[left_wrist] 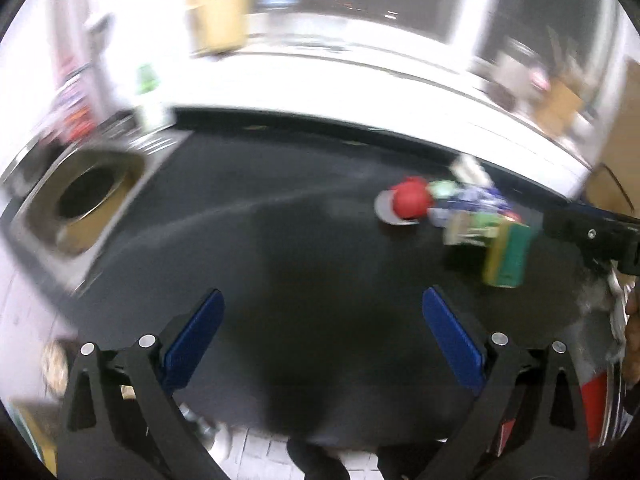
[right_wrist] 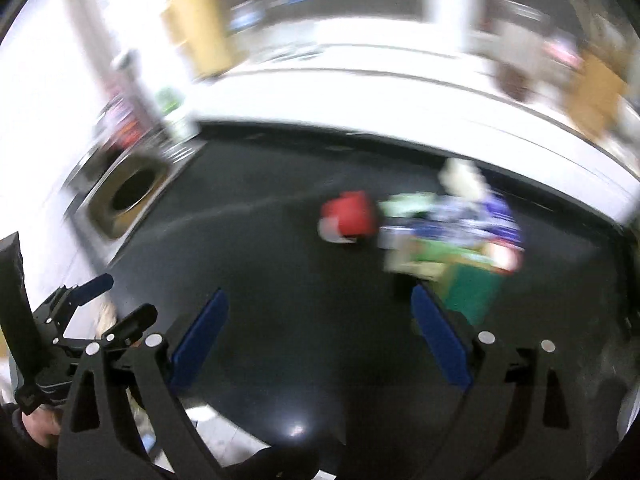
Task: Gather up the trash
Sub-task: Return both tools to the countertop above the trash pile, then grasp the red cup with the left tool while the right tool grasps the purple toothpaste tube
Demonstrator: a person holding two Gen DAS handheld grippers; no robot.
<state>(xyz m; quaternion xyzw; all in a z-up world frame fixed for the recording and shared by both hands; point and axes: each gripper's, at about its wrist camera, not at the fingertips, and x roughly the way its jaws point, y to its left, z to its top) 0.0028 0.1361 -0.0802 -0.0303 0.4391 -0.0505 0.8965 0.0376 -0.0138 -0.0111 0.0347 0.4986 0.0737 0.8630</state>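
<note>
Evidently, collection had not begun. Both views were blurred, so fine detail could not be read. The trash pile (left_wrist: pixel 460 216) lay on the far right of the dark counter (left_wrist: pixel 280 240), just beside the white rear ledge (left_wrist: pixel 360 76). It comprised a red ball (left_wrist: pixel 412 198) resting on a grey disc (left_wrist: pixel 384 210), crumpled blue and green wrappers (left_wrist: pixel 472 200), a pale wad (left_wrist: pixel 470 170) at the far edge, and a green-and-yellow can (left_wrist: pixel 508 256) at the near right. The round chute (left_wrist: pixel 86 200), set in a metal plate at the far left, stood well apart from the pile and showed nothing visible in its dark mouth. The left gripper (left_wrist: pixel 322 312) hung over bare counter with its jaws spread wide and nothing between them. The right gripper (right_wrist: pixel 320 308) was likewise spread and empty; in its own view its right pad (right_wrist: pixel 436 336) sat near the can, but contact could not be confirmed. Judged from this layout, every item remained to be picked up and carried left across the counter to the chute. The can appeared to be the closest candidate for a first grasp.
</note>
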